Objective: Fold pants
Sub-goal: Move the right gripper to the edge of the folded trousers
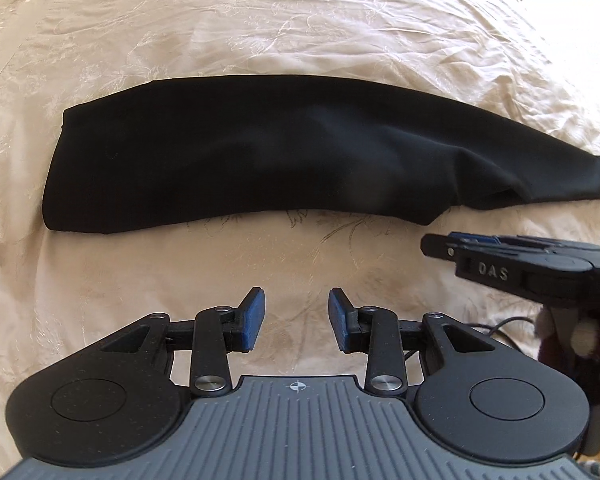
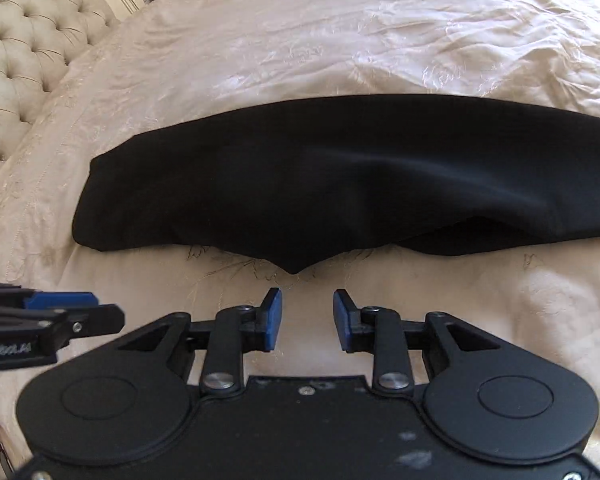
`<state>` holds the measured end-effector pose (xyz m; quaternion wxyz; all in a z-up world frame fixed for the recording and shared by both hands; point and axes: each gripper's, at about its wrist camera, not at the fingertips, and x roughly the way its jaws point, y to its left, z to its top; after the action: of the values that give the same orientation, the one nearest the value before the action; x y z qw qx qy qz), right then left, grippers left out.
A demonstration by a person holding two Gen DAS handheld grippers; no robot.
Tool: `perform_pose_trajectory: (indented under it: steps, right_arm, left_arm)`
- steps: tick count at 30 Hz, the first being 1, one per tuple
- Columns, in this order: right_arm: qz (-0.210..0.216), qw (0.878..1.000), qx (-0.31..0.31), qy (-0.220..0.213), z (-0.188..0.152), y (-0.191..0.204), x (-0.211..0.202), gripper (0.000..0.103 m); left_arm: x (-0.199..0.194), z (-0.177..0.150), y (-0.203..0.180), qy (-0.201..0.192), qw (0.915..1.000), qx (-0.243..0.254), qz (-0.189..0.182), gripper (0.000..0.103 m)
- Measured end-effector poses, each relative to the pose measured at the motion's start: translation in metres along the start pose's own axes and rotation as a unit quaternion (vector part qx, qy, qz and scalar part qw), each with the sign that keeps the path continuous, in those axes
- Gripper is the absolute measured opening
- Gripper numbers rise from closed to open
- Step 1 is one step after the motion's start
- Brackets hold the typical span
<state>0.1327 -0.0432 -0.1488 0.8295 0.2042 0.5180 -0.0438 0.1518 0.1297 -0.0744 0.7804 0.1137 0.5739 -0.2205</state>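
Black pants (image 1: 236, 160) lie flat on the cream bedspread, folded lengthwise into one long band running left to right; they also show in the right wrist view (image 2: 340, 184). My left gripper (image 1: 297, 318) is open and empty, hovering over bare bedspread just short of the pants' near edge. My right gripper (image 2: 307, 318) is open and empty, close to a pointed fold of the pants' near edge. The right gripper also shows at the right of the left wrist view (image 1: 452, 246). The left gripper shows at the left of the right wrist view (image 2: 96, 308).
The cream embroidered bedspread (image 1: 300, 20) covers the bed around the pants. A tufted headboard (image 2: 24, 52) stands at the far left in the right wrist view. A dark cable (image 1: 500, 326) hangs near the right gripper.
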Motion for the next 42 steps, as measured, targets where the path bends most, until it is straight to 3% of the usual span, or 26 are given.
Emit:
perform_pose_trajectory:
  steps: [5, 6, 7, 8, 10, 13, 15, 18, 20, 25, 29, 33, 35, 36, 39, 42]
  right_arm:
    - [-0.021, 0.999, 0.018, -0.039, 0.009, 0.012, 0.008, 0.032]
    - [-0.015, 0.999, 0.019, -0.041, 0.014, 0.013, 0.006, 0.026]
    - [-0.003, 0.999, 0.023, -0.040, 0.019, 0.012, 0.003, 0.008]
    - [0.008, 0.999, 0.037, -0.034, 0.027, 0.010, -0.002, 0.007]
    - [0.031, 0.996, 0.084, -0.028, 0.043, 0.000, -0.012, 0.007]
    - [0.078, 0.978, 0.187, -0.039, 0.063, -0.022, -0.026, 0.005]
    - [0.079, 0.975, 0.206, -0.033, 0.069, -0.031, -0.026, 0.005]
    - [0.057, 0.989, 0.134, -0.021, 0.065, -0.021, -0.030, 0.013]
    - [0.045, 0.996, 0.083, -0.010, 0.055, -0.013, -0.031, 0.025]
    - [0.013, 0.999, -0.041, 0.003, 0.020, 0.008, -0.022, 0.034]
    - [0.016, 0.998, -0.067, -0.007, 0.013, 0.023, -0.004, 0.034]
    - [0.006, 0.997, -0.071, -0.040, 0.028, 0.030, 0.015, 0.036]
    - [0.020, 0.998, -0.052, -0.017, 0.037, 0.028, 0.020, 0.020]
    - [0.038, 0.999, -0.032, 0.014, 0.046, 0.022, 0.021, 0.007]
    - [0.099, 0.992, 0.066, 0.042, 0.063, 0.007, 0.002, 0.006]
    - [0.172, 0.965, 0.196, 0.038, 0.070, -0.024, -0.016, 0.006]
  left_arm:
    - [0.004, -0.003, 0.017, 0.010, 0.9999, 0.002, -0.002, 0.034]
    - [0.005, -0.002, 0.020, 0.011, 0.9999, -0.003, -0.006, 0.034]
    - [0.005, -0.001, 0.022, 0.011, 0.9999, -0.006, -0.009, 0.034]
    - [0.006, 0.001, 0.022, 0.010, 0.9999, -0.005, -0.012, 0.034]
    - [0.007, 0.004, 0.021, 0.005, 0.9999, 0.002, -0.015, 0.034]
    - [0.010, 0.011, 0.017, -0.002, 0.9997, 0.010, -0.020, 0.034]
    - [0.014, 0.017, 0.015, -0.001, 0.9997, 0.007, -0.022, 0.034]
    - [0.013, 0.022, 0.013, -0.007, 0.9996, 0.002, -0.026, 0.034]
    - [0.014, 0.024, 0.013, -0.006, 0.9996, 0.002, -0.026, 0.034]
    - [0.017, 0.022, 0.017, 0.006, 0.9998, 0.000, -0.019, 0.034]
    - [0.016, 0.021, 0.019, 0.010, 0.9998, -0.005, -0.014, 0.034]
    - [0.013, 0.021, 0.020, 0.010, 0.9999, -0.009, -0.010, 0.034]
    - [0.012, 0.020, 0.020, 0.011, 0.9999, -0.010, -0.007, 0.034]
    - [0.012, 0.020, 0.019, 0.012, 0.9998, -0.011, -0.006, 0.034]
    - [0.012, 0.018, 0.022, 0.014, 0.9998, -0.015, -0.007, 0.034]
    - [0.017, 0.018, 0.018, 0.019, 0.9997, -0.013, -0.007, 0.034]
